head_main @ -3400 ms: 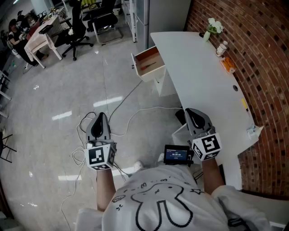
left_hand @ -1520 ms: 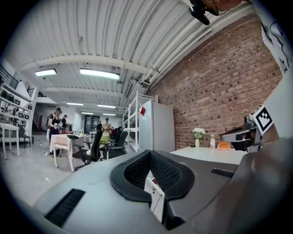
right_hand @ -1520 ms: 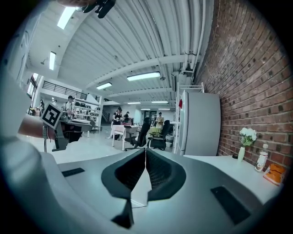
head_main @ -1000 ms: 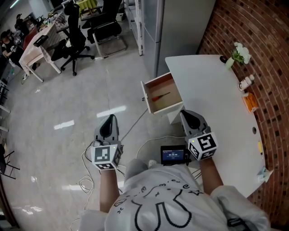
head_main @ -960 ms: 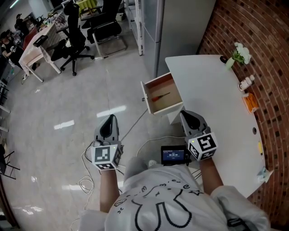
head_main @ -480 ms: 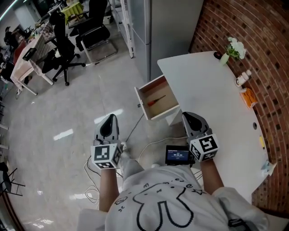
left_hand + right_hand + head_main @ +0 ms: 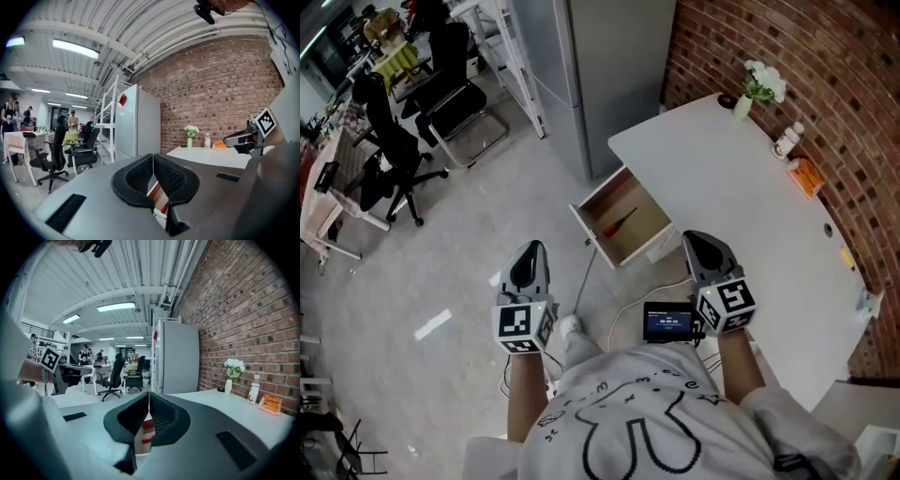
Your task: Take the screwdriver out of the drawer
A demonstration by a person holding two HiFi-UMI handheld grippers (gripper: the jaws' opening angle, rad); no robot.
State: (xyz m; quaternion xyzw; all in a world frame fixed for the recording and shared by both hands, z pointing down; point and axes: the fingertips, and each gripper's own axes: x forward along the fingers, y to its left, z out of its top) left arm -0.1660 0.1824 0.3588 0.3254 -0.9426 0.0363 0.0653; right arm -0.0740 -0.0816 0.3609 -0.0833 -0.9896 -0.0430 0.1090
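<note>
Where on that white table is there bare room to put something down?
Most of the white table is bare, from the open drawer across its middle. Crowded only along the brick wall: flower vase, bottle, orange packet.

We see a white desk (image 7: 741, 187) against a brick wall (image 7: 759, 37), carrying a vase of white flowers (image 7: 757, 87); black office chairs (image 7: 450, 103) stand well apart from it.
</note>
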